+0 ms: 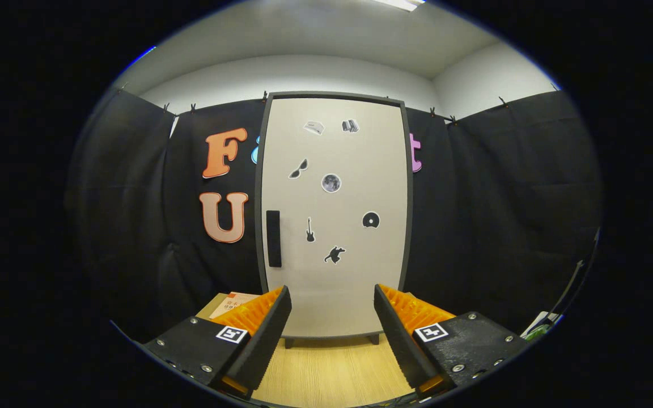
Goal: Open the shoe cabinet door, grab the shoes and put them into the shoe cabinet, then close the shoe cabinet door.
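Gripper view: tongs [332, 317] spread before closed shoe cabinet door [335, 215].

Cardboard box [217, 304] half hidden behind left finger

We see a light wood-grain floor [326, 371] carrying the scene; on it stands the shoe cabinet [335, 226] on short dark feet, upright, its pale door shut, well beyond the fingers. Just left of the cabinet's foot a cardboard box [230, 303] lies on the same floor, partly hidden behind the left finger; the gripper [332, 323] hangs above the boards with its fingers spread apart, nothing between them.
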The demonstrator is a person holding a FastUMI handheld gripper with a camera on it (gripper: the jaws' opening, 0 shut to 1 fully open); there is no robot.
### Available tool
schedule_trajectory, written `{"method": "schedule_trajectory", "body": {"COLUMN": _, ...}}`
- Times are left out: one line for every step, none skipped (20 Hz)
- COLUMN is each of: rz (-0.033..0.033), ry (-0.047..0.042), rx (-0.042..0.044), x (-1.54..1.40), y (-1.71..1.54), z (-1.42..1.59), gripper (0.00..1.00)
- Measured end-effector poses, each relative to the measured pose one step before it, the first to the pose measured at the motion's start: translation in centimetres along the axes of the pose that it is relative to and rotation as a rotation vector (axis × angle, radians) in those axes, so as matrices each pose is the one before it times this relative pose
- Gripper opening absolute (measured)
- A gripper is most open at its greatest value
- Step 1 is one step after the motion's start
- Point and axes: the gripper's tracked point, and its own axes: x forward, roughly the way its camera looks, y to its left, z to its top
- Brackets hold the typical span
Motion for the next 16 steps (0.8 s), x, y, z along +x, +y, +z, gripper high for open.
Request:
{"method": "schedule_trajectory", "body": {"rz": -0.00554, "ry": -0.00008, "rx": -0.00397, "x": -0.437, "y": -0.066, "z": 0.004, "gripper": 0.92}}
{"method": "schedule_trajectory", "body": {"rz": -0.00454, "ry": -0.00285, "rx": -0.00336, "x": -0.277, "y": -0.096, "z": 0.058, "gripper": 0.92}}
{"method": "schedule_trajectory", "body": {"rz": 0.0003, "ry": 0.00182, "rx": -0.00165, "x": -0.292, "y": -0.032, "z": -0.012, "gripper": 0.92}}
{"method": "schedule_trajectory", "body": {"rz": 0.00035, "ry": -0.00305, "rx": -0.00027, "x": -0.171, "y": 0.115, "z": 0.057, "gripper": 0.92}}
{"method": "schedule_trajectory", "body": {"rz": 0.00211, "ry": -0.00291, "rx": 0.0005, "x": -0.172, "y": 0.098, "z": 0.077, "gripper": 0.92}}
{"method": "schedule_trajectory", "body": {"rz": 0.00256, "ry": 0.00167, "rx": -0.00096, "x": -0.145, "y": 0.11, "z": -0.06, "gripper": 0.92}}
{"method": "schedule_trajectory", "body": {"rz": 0.00024, "ry": 0.00172, "rx": -0.00431, "x": -0.073, "y": 0.099, "z": -0.063, "gripper": 0.92}}
{"method": "schedule_trajectory", "body": {"rz": -0.00064, "ry": 0.00002, "rx": -0.00521, "x": -0.065, "y": 0.041, "z": 0.086, "gripper": 0.92}}
{"method": "schedule_trajectory", "body": {"rz": 0.00059, "ry": -0.00259, "rx": -0.00247, "x": -0.106, "y": 0.06, "z": 0.06, "gripper": 0.92}}
{"method": "schedule_trajectory", "body": {"rz": 0.00486, "ry": -0.00252, "rx": -0.00045, "x": -0.067, "y": 0.31, "z": 0.083, "gripper": 0.92}}
{"method": "schedule_trajectory", "body": {"rz": -0.00036, "ry": 0.0, "rx": 0.00124, "x": 0.005, "y": 0.017, "z": 0.009, "gripper": 0.92}}
{"method": "schedule_trajectory", "body": {"rz": 0.00011, "ry": 0.00309, "rx": 0.00154, "x": 0.076, "y": -0.021, "z": -0.097, "gripper": 0.92}}
{"method": "schedule_trajectory", "body": {"rz": 0.0006, "ry": 0.00073, "rx": 0.00256, "x": -0.014, "y": 0.133, "z": -0.057, "gripper": 0.92}}
{"method": "schedule_trajectory", "body": {"rz": -0.00043, "ry": -0.00027, "rx": 0.00287, "x": 0.058, "y": 0.009, "z": 0.019, "gripper": 0.92}}
{"method": "schedule_trajectory", "body": {"rz": 0.00134, "ry": -0.00226, "rx": 0.0021, "x": -0.068, "y": 0.039, "z": 0.068, "gripper": 0.92}}
{"method": "schedule_trajectory", "body": {"rz": 0.00062, "ry": 0.00124, "rx": 0.0006, "x": 0.003, "y": 0.012, "z": -0.019, "gripper": 0.92}}
